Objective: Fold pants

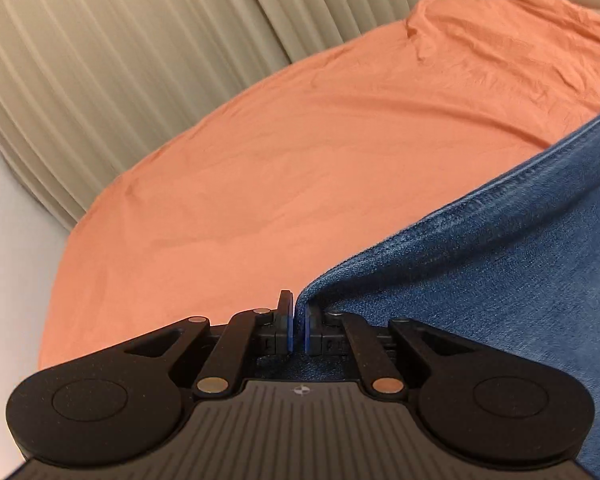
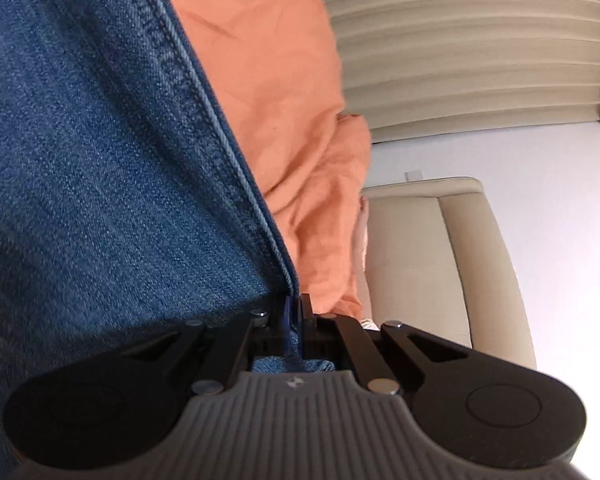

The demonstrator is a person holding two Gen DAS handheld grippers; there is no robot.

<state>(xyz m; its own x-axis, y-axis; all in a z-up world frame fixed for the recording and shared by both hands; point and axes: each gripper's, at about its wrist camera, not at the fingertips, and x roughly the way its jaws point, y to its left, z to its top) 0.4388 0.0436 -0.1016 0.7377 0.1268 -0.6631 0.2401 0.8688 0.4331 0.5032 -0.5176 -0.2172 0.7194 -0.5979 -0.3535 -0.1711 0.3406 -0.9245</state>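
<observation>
The pants are blue denim jeans. In the left wrist view the jeans (image 1: 500, 272) fill the lower right, their stitched edge running from the upper right down into my left gripper (image 1: 298, 320), which is shut on that edge. In the right wrist view the jeans (image 2: 100, 160) fill the left half, with a stitched seam running down into my right gripper (image 2: 294, 312), which is shut on the denim. The cloth hangs lifted from both grippers over an orange sheet (image 1: 280, 168). The rest of the pants is out of view.
The orange sheet (image 2: 284, 100) covers a bed-like surface under the jeans. Beige pleated curtains (image 1: 100, 72) hang behind it, also in the right wrist view (image 2: 480, 48). A cream upholstered chair (image 2: 440, 272) stands by a white wall (image 2: 560, 200).
</observation>
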